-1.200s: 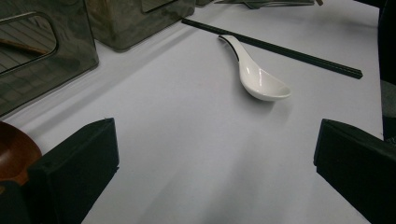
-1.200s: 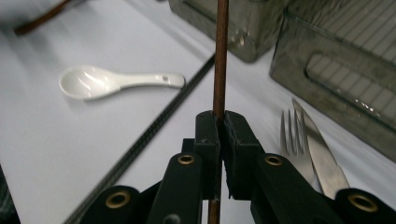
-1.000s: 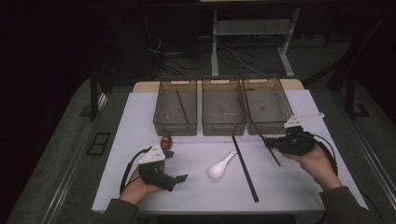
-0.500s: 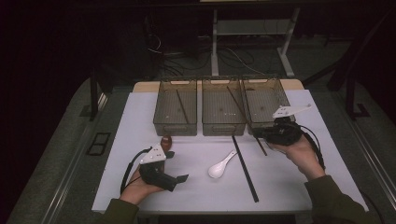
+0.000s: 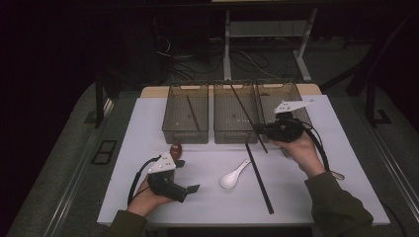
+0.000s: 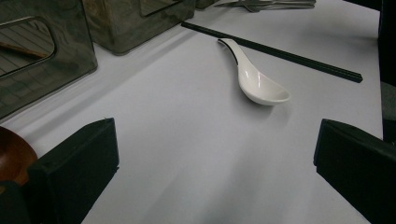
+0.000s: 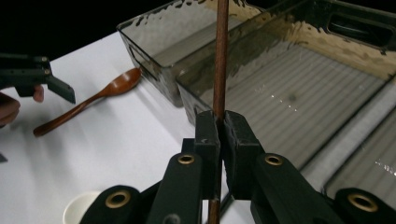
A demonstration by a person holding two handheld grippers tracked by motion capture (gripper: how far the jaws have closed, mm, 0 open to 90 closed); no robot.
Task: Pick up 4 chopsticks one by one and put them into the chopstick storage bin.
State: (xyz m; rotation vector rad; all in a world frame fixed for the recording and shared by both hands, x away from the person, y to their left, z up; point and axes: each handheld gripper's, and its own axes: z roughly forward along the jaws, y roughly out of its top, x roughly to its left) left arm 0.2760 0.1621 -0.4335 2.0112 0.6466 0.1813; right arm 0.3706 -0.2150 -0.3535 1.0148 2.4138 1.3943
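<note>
the right tool (image 5: 260, 129) has been carried from beside the middle bin (image 5: 235, 118) to over its front rim, clamped on a brown chopstick (image 5: 245, 115) slanting above that bin. the left tool (image 5: 190, 189), jaws apart, is held well in front of that bin.

A thin, dark brown wooden chopstick (image 5: 245, 117) sat pinched near its lower end, slanting from lower right to upper left just right of the middle of the high view. Its upper length crossed over the middle smoked-plastic bin (image 5: 232, 129), tip toward the bin's far rim, while its short lower end hung off the white tabletop. In the right gripper view the same chopstick (image 7: 220, 56) ran straight up the centre of the frame.
</note>
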